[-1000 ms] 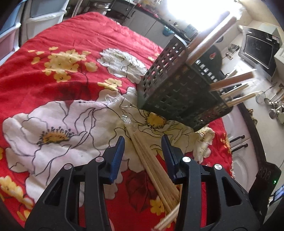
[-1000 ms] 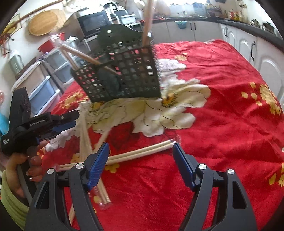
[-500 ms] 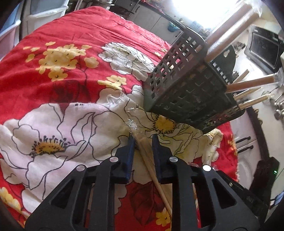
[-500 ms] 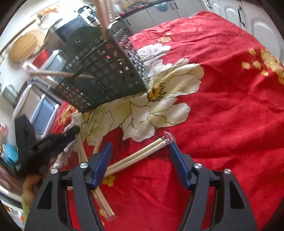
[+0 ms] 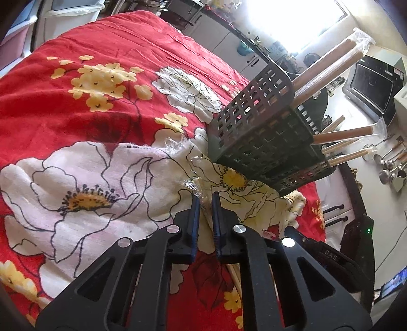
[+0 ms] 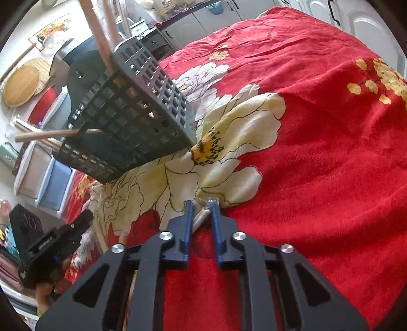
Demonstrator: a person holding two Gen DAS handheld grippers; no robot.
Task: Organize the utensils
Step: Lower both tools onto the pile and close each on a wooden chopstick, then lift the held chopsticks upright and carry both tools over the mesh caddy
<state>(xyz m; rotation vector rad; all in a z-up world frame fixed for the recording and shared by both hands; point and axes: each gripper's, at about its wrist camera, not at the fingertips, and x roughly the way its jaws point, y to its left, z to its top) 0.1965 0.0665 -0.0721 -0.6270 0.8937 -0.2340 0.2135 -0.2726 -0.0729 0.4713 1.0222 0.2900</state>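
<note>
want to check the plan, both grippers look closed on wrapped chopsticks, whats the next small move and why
Probably lift both straight up off the cloth. The left gripper and right gripper have just closed on wrapped chopsticks lying flat on the red tablecloth, and the black basket stands just beyond.

A home kitchen: beyond the bench under its red floral cloth (image 5: 106,45) stand white cabinets (image 6: 363,17), a microwave (image 5: 368,84), hanging ladles (image 5: 391,163) and plastic storage drawers (image 6: 48,175) beside it.

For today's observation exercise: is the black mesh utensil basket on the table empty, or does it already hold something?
Not empty. The black mesh basket already holds several wooden sticks, whose ends poke out above its rim in both wrist views.
</note>
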